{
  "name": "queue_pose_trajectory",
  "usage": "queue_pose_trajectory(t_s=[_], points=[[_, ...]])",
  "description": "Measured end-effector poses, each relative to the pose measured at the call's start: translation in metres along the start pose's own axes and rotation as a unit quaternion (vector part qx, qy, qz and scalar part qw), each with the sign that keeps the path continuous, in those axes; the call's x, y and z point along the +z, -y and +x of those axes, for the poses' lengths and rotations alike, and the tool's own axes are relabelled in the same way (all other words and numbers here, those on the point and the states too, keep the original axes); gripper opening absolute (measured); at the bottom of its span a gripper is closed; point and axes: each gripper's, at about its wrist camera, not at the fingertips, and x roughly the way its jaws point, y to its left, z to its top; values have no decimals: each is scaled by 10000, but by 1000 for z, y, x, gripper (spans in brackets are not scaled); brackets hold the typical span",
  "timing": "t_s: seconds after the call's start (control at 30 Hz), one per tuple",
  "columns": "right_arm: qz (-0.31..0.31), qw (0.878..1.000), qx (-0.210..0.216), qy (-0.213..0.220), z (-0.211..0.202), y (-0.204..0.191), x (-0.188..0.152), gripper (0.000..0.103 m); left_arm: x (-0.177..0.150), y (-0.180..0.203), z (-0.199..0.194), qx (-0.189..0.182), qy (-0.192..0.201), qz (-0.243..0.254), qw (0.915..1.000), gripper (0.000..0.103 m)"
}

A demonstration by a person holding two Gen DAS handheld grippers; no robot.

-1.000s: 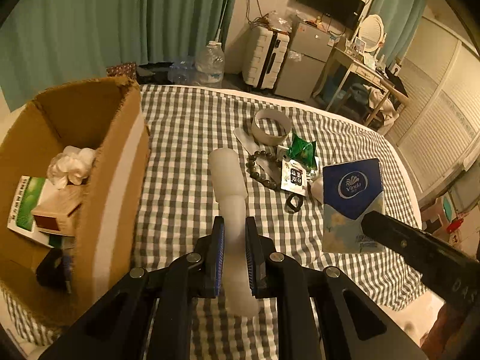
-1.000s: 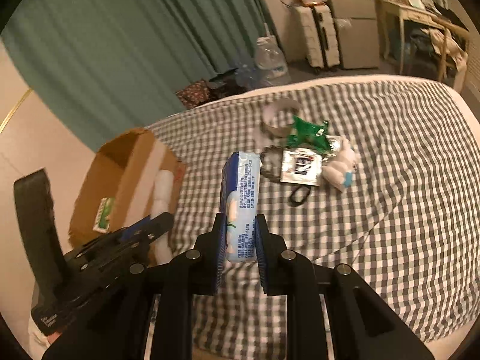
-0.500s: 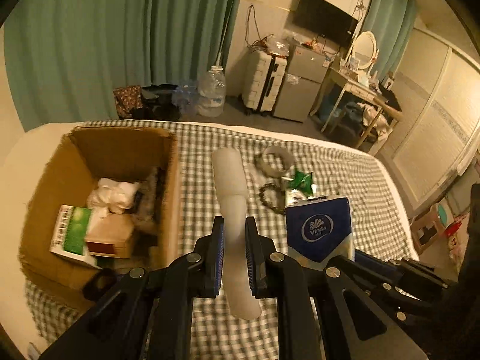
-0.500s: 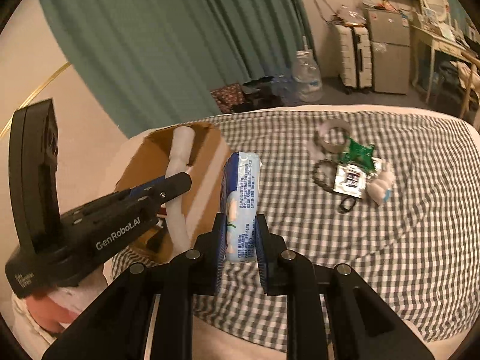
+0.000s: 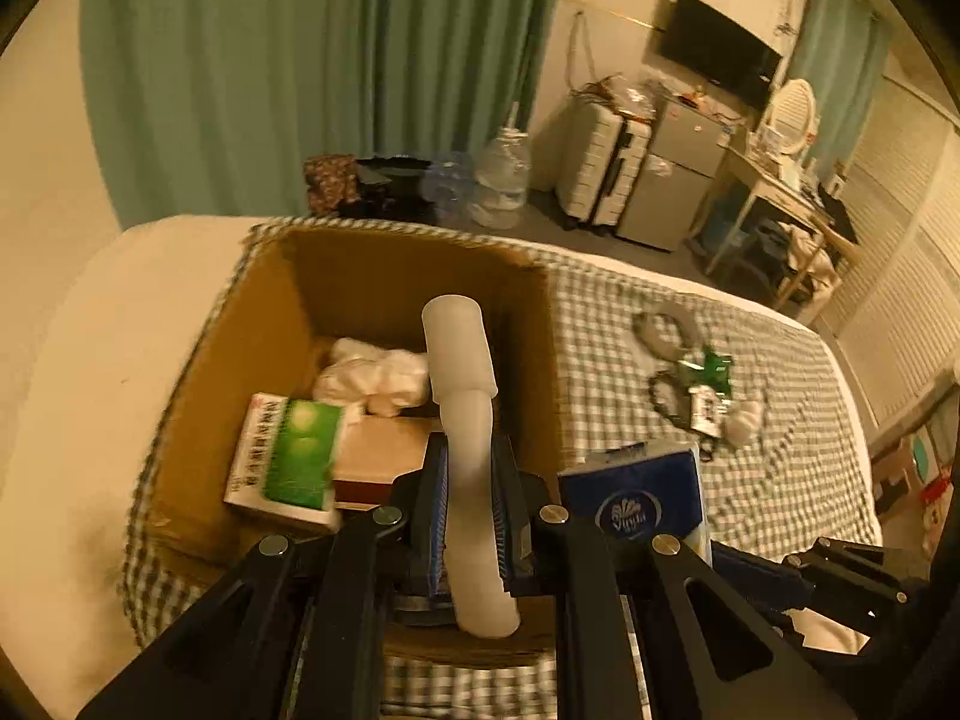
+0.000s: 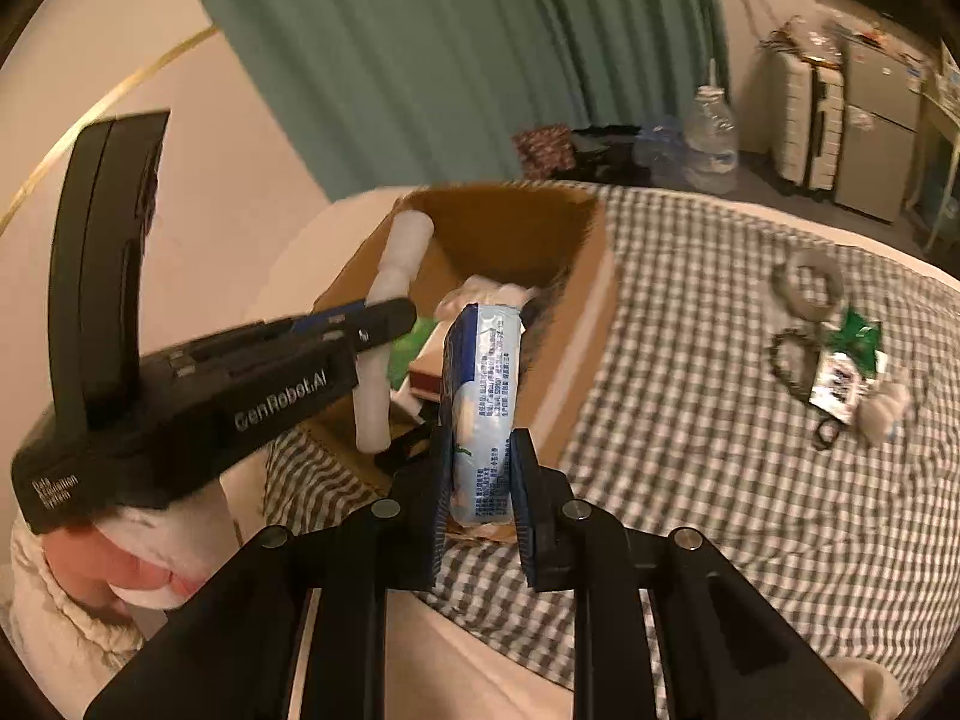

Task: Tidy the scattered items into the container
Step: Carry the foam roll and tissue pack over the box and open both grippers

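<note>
Now white tube [image 5: 465,420] (gripped) overhangs box rim [image 5: 543,360].

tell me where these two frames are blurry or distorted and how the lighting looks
Left wrist view: dim warm light, the cardboard box rim and green box smeared by motion, the white tube in the left gripper sharp. Right wrist view: same amber cast, fisheye bending the checked blanket, the tissue pack crisp.

Motion blur smears the small clutter [image 5: 699,378] on the checked bedspread [image 5: 780,468], its pieces too indistinct to identify.
</note>
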Motion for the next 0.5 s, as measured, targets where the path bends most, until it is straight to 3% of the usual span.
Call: queue_pose_trajectory(t_s=[0.37, 0.47, 0.5], points=[[-127, 9985, 121, -511, 63, -22, 8, 18, -18, -65, 36, 178, -434, -422, 9980, 14], [-23, 9984, 111, -554, 68, -23, 9, 25, -24, -74, 43, 293, -580, -498, 9966, 25], [-24, 9985, 7, -546, 68, -23, 10, 36, -25, -75, 45, 327, -631, -503, 9962, 29]])
